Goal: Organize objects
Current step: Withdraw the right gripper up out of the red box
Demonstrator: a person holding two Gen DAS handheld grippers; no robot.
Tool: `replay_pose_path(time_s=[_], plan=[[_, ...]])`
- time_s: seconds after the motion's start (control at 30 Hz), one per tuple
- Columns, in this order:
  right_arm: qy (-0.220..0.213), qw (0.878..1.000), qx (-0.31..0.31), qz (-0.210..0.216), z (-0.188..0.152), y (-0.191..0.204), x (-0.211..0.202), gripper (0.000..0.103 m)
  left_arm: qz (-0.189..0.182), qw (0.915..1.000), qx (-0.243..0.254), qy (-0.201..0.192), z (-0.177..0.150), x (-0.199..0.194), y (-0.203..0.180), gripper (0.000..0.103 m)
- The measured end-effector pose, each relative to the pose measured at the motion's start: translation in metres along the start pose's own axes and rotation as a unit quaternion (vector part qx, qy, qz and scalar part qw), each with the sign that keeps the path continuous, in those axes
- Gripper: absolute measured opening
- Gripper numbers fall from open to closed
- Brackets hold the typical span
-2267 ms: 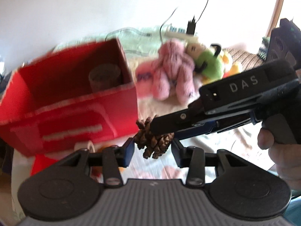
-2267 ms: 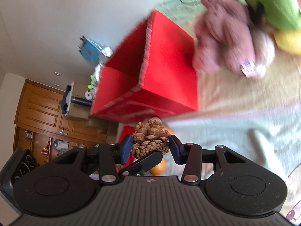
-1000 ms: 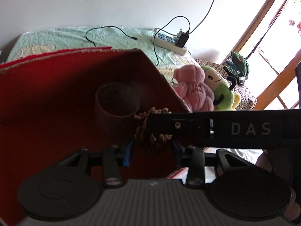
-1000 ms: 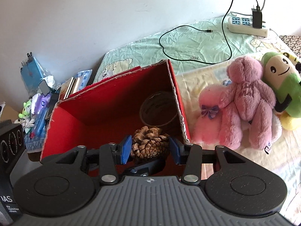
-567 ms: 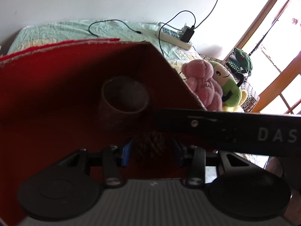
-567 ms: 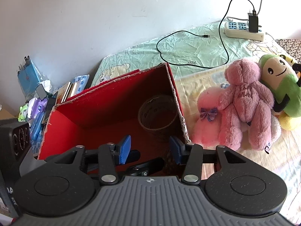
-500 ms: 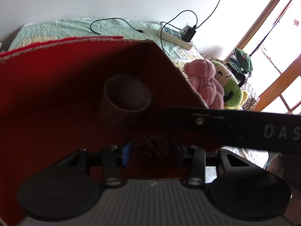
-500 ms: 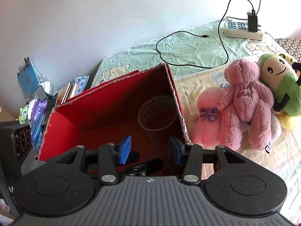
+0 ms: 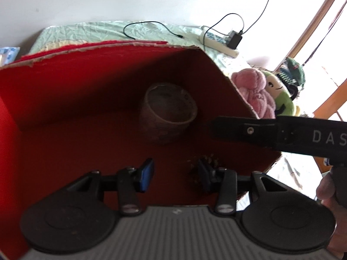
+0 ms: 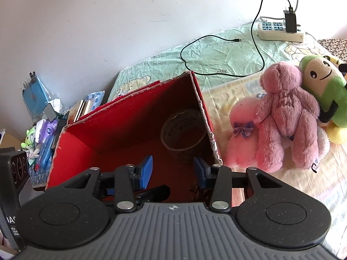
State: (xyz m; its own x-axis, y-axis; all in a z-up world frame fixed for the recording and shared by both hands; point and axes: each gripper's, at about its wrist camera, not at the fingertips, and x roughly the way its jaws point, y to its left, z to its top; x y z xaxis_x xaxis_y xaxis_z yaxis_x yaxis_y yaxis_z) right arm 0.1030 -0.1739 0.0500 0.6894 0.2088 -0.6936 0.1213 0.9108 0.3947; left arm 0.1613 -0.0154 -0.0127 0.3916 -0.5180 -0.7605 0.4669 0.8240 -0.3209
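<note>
A red open-topped box [image 9: 65,91] [image 10: 134,112] stands on the bed. Inside it, in the far right corner, is a brown woven cup [image 9: 168,112] [image 10: 184,133]. A pine cone [image 9: 203,166] [image 10: 200,191] lies on the box floor, mostly hidden behind the right fingers of both grippers. My left gripper [image 9: 174,174] hangs open above the box floor, nothing between its fingers. My right gripper [image 10: 172,172] is open and empty over the box's near edge. The other gripper's black body [image 9: 282,134] crosses the left wrist view from the right.
Pink plush bears [image 10: 279,119] and a green plush toy [image 10: 323,88] lie right of the box. A power strip [image 10: 279,29] with a black cable [image 10: 216,43] rests at the bed's far side. Clutter [image 10: 43,125] is piled left of the box. A hand [image 9: 329,197] holds the other gripper.
The pine cone has left the right gripper and now lies on the box floor. Both grippers stand open over the box, and the left view has shifted slightly leftward.
</note>
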Motion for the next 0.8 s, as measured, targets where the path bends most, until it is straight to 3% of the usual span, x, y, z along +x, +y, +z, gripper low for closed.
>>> replay_pose_path(time_s=[0.47, 0.8], plan=[[-0.016, 1.000, 0.000, 0.011, 0.001, -0.004, -0.010, 0.045, 0.115, 0.9930, 0.029, -0.001, 0.006, -0.018, -0.026, 0.048], [-0.024, 0.999, -0.023, 0.027, 0.001, -0.008, -0.022, 0.045, 0.199, 0.9797, 0.011, -0.017, 0.008, -0.039, -0.038, 0.064]])
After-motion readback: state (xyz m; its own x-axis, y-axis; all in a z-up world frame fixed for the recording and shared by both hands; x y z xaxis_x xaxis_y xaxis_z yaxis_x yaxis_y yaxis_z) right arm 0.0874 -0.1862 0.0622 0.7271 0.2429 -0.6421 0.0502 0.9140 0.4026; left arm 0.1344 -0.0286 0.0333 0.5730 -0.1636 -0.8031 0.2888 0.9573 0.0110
